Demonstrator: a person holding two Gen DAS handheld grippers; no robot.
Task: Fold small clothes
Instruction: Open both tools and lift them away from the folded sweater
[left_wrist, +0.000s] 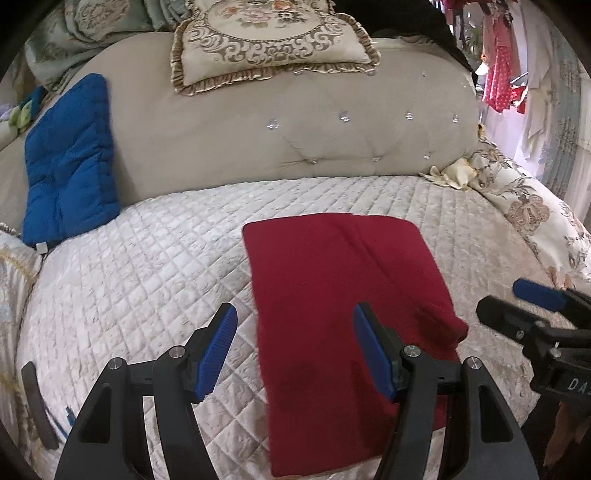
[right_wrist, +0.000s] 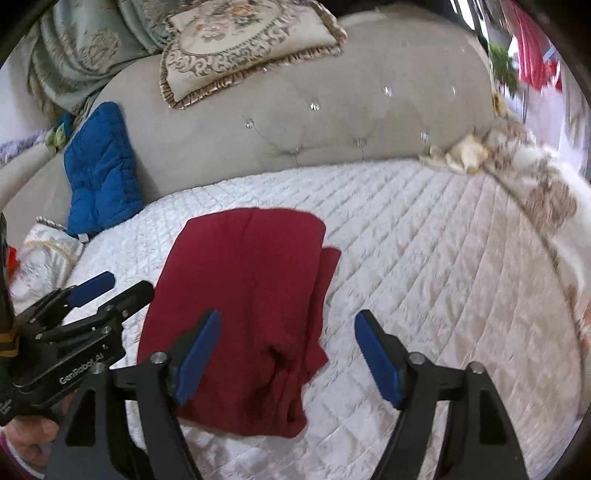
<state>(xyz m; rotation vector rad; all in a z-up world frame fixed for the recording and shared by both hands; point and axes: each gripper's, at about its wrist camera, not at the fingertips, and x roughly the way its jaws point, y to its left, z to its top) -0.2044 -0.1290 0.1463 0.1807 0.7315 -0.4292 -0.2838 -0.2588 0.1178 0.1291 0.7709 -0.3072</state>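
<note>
While both claws are held over the bed (left_wrist: 147, 251), a red garment (left_wrist: 332, 295) is seen lying folded on the quilted cover, spread flat except at its near right corner, where the cloth is bunched into a lump. The left claw (left_wrist: 293, 350) is held open above the garment's near left edge, with one blue pad over the quilt and the other over the red cloth; nothing is pinched between them. The right claw (right_wrist: 288, 354) is likewise open and empty, its left pad over the garment's bunched near corner and its right pad over bare quilt beside the garment. Whether either pad touches the cloth cannot be told. Beyond the garment a padded beige headboard (left_wrist: 295, 140) is seen, with a blue cushion (left_wrist: 70, 162) leaned against it to the garment's far left and an embroidered pillow (left_wrist: 266, 40) set on top of it. A flowered coverlet (left_wrist: 535, 214) is heaped to the garment's far right.
</note>
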